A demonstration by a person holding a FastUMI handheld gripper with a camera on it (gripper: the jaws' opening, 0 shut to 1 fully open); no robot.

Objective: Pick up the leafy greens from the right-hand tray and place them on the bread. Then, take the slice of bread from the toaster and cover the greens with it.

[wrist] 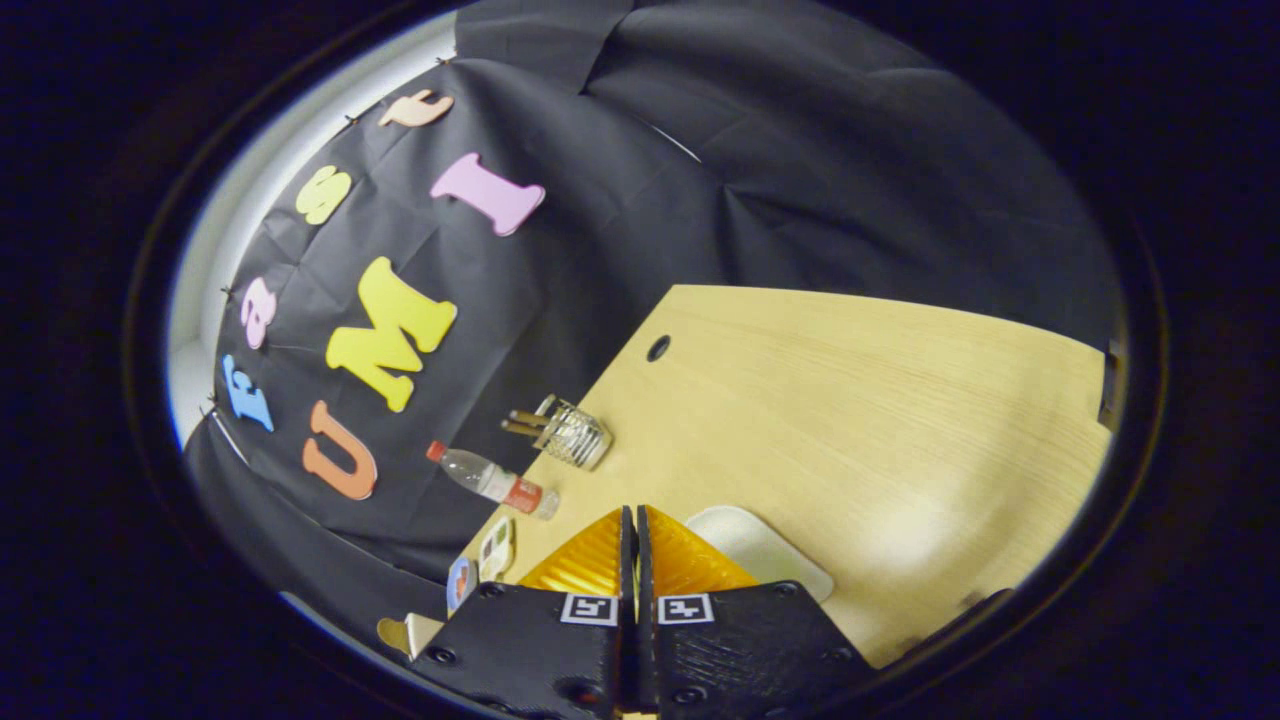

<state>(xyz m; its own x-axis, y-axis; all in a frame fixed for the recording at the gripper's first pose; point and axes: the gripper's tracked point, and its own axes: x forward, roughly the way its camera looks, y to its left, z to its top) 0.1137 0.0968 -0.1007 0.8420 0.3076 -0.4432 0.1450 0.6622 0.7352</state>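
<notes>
Clearly the gripper (636, 540), clenched on nothing above the wooden table (850, 400), risks missing the greens unless reopened.

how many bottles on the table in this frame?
1. The plastic bottle stands at the table's edge by the booth wall, beside the mesh cup, beyond the shut gripper. Others may be hidden behind the fingers.
</notes>
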